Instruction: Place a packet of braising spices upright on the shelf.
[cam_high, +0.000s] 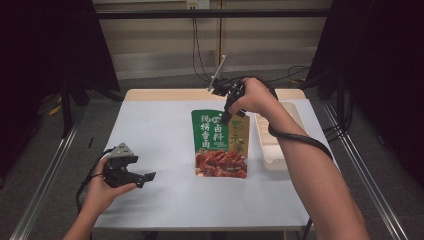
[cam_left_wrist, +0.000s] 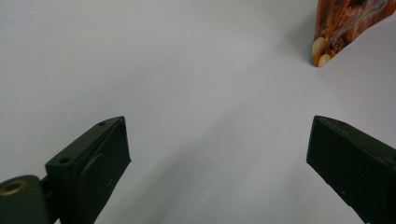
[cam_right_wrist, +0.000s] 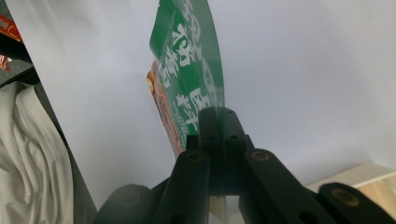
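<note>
The right gripper (cam_high: 227, 116) is held over the far middle of the white tabletop (cam_high: 160, 130), pointing down, and its fingers (cam_right_wrist: 211, 128) are clamped on the top edge of a green food pouch (cam_high: 220, 144). In the right gripper view the two black fingers stand pressed together with the thin green edge of the pouch (cam_right_wrist: 187, 79) pinched between them, and the rest of the pouch hangs away from them toward the tabletop. In the high view the pouch stretches from the fingers toward the person, printed face up, its lower end with the picture of red-brown meat lying nearest the person; whether that lower end rests on the tabletop or hangs just above it cannot be told.

A pale tray (cam_high: 295, 112) sits just to the right of the pouch, under the right forearm.

The left gripper (cam_high: 142, 177) is held low near the left front of the tabletop, well apart from the pouch. Its fingers (cam_left_wrist: 98, 158) stand wide apart with nothing between them; in the left gripper view one lower corner of the pouch (cam_left_wrist: 343, 23) shows far ahead of them, at the upper right.
</note>
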